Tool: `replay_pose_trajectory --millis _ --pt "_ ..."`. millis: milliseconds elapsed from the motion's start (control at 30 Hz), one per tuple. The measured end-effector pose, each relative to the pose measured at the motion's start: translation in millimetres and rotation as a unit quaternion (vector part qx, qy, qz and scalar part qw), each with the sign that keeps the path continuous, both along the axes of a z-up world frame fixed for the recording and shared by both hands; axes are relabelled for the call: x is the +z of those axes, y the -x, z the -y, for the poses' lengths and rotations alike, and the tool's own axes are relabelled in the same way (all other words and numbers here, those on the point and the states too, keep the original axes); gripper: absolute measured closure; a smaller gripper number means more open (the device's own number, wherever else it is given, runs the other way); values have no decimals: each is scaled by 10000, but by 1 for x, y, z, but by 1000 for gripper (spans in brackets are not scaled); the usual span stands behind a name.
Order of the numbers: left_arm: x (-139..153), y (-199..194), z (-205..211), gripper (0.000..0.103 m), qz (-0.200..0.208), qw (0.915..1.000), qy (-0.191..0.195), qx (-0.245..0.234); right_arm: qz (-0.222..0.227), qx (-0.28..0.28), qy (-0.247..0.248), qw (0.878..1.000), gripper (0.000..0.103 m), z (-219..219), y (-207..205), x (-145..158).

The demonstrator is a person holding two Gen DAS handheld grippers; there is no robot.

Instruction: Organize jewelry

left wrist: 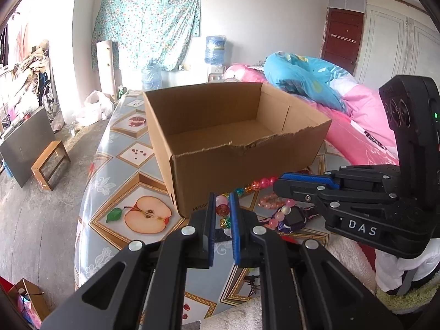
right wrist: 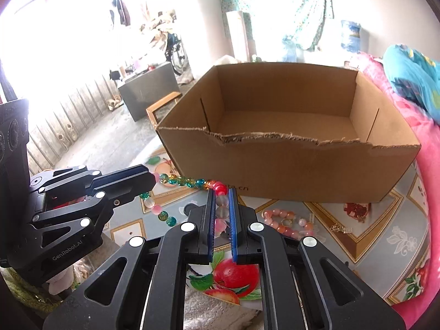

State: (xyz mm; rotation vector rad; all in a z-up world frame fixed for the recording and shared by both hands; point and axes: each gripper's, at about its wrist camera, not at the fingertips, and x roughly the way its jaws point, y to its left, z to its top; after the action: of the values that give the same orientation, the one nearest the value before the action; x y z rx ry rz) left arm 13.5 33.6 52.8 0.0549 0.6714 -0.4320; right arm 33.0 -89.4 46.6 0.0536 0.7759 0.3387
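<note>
A strand of multicoloured glass beads (right wrist: 189,181) hangs stretched between my two grippers, just in front of an open cardboard box (right wrist: 302,170). My right gripper (right wrist: 221,191) is shut on red and pale beads at one end. The left gripper (right wrist: 152,181), at the left of the right wrist view, holds the other end. In the left wrist view the left gripper (left wrist: 222,196) is shut on beads of the strand (left wrist: 222,210), and the right gripper (left wrist: 277,184) reaches in from the right. The box (left wrist: 233,165) is empty inside, with a torn near rim.
On the fruit-patterned tablecloth (left wrist: 123,181) lie a pink bead bracelet (right wrist: 286,220), a small metal chain (right wrist: 341,228) and a purple watch (left wrist: 294,217). A bed with a pink quilt (left wrist: 357,115) borders the table on the right. A wooden stool (left wrist: 51,162) stands on the floor at left.
</note>
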Motion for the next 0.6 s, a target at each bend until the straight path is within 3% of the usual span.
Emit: replay_pose_trajectory --millis 167,300,400,600 --pt "44 -12 12 94 454 9988 129 -140 585 61 -283 9979 96 23 -4 42" --pt "72 -40 23 94 642 9977 110 -176 678 124 -421 9967 96 41 -36 66" --pt "79 -76 31 94 515 9986 -50 -116 350 206 -620 9973 96 52 -76 67" --pt "49 -164 42 94 -503 9974 -506 -56 -915 399 -839 9915 96 46 -175 33"
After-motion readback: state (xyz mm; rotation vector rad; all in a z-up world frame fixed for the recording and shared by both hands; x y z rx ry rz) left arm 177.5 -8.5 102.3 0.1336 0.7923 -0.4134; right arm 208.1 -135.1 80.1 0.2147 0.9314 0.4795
